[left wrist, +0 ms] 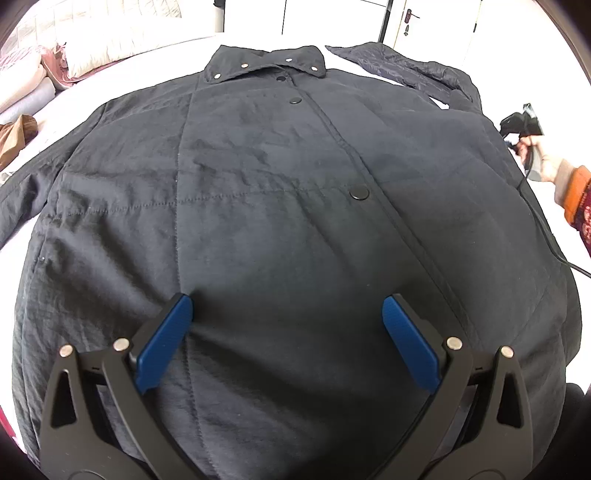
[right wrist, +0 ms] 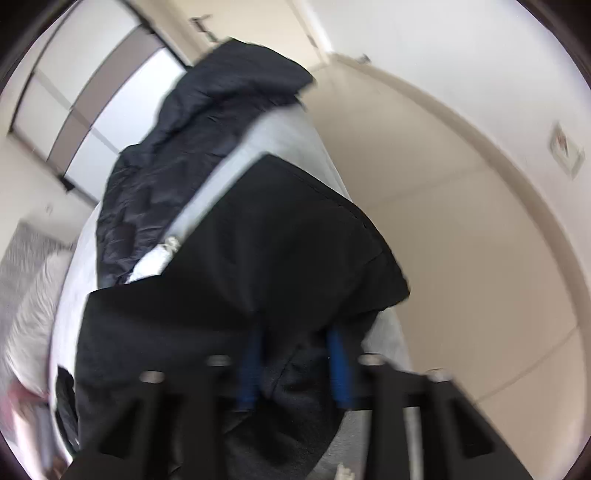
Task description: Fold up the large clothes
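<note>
1. The left gripper point(left wrist: 288, 314) hangs low over the hem end of the jacket point(left wrist: 280, 206), its black fingers spread wide and nothing between them; the blue pads point(left wrist: 166, 343) are ribbed and rectangular.
2. The right gripper point(right wrist: 295, 363) is blurred in its own view, but its blue pads point(right wrist: 338, 365) sit close together with a thick fold of the jacket's point(right wrist: 258, 251) dark cloth pinched between them. From the left wrist view it shows small at the jacket's right edge point(left wrist: 521, 123), held by a hand point(left wrist: 541, 158) in an orange knitted cuff.
3. The jacket is dark navy, matte, lightly crinkled, with stitched quilting lines and round black snaps point(left wrist: 360, 192) down a front placket; metal studs dot the collar point(left wrist: 266, 64).
4. It lies flat, front up, on a white bed point(left wrist: 147, 70). Its long axis runs from the hem at the left gripper to the collar at the far end, with the sleeves spread to either side.
5. A second dark, shinier quilted garment point(left wrist: 402, 66) lies past the collar on the right.
6. Pale pillows and folded bedding point(left wrist: 92, 48) sit at the far left; white doors point(left wrist: 413, 22) stand behind, and beige flooring point(right wrist: 461, 229) shows beside the bed.
</note>
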{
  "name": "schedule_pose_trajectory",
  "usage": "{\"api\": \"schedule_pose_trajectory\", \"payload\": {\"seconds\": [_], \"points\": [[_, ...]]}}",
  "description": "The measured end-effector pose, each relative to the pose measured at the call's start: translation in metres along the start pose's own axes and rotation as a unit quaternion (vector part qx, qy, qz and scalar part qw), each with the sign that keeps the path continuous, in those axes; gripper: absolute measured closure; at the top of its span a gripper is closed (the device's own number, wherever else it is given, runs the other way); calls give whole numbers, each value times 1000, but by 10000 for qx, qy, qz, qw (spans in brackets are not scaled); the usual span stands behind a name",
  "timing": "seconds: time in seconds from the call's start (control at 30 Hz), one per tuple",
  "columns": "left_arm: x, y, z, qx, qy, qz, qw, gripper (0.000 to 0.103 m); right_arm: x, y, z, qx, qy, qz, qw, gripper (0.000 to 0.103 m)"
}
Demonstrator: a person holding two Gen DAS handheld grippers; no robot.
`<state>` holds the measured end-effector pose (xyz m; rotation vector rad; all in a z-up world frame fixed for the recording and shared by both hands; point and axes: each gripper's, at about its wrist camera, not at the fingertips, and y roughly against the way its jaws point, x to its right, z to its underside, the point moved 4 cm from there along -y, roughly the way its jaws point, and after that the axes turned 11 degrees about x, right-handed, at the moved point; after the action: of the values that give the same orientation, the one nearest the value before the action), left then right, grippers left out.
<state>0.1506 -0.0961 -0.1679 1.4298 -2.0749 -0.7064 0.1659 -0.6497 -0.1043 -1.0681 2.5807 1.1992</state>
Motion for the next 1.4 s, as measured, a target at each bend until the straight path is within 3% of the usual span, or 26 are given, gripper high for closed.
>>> {"api": "schedule_pose_trajectory", "payload": {"seconds": [0.07,0.13,0.17,0.2,0.27,0.3,0.33,0.4,0.47,0.5,0.63,0.7,0.83,0.93,1.07,1.2,1.37,1.4], "points": [[-2,-1,-1,0,31,28,10000,1,-8,31,-20,516,449,-9,9977,92],[-2,-1,-1,1,43,26,10000,1,-9,66,-35,1247,1026,137,9868,92],[-2,-1,-1,0,39,29,10000,1,-3,74,-40,1486,1299,363,9797,92],[-1,-1,-1,-8,33,50,10000,1,10,70,-43,1495,1708,874,9700,89],[-1,0,0,-23,-17,45,10000,1,41,38,-34,635,1809,1357,9720,83],[-2,0,0,-27,-34,49,10000,1,69,17,-20,-98,1384,1425,9800,82],[-3,1,1,-32,-36,56,10000,1,89,8,-9,-461,942,1384,9848,80],[-5,3,1,-60,-21,77,10000,1,120,3,14,-804,431,1505,9844,75],[-7,7,0,-99,-19,98,9999,1,143,3,33,-1104,806,2293,9637,74],[-9,10,-1,-109,-34,91,9999,1,152,8,39,-1164,783,2283,9634,73],[-26,36,-16,55,-125,-100,9999,1,155,45,39,-1057,-48,946,9899,69],[-39,56,-24,174,-93,-175,9997,1,145,74,36,-1027,-82,235,9944,49],[-78,94,-20,82,-25,-173,9998,0,113,144,39,-761,344,-1013,9913,33],[-112,117,-7,-105,134,-127,9998,1,101,192,59,-765,649,-1873,9772,23],[-153,139,23,-410,706,267,9963,1,89,245,126,-1421,804,-2725,9482,19],[-166,144,64,-778,1190,878,9859,10,89,243,194,-2249,1080,-2947,9224,19],[-150,135,121,-1673,1645,1625,9584,32,100,243,264,-2916,1345,-2877,9023,20],[-146,138,127,-1708,1646,1660,9572,34,102,243,276,-3065,1313,-2875,8979,30]]}}
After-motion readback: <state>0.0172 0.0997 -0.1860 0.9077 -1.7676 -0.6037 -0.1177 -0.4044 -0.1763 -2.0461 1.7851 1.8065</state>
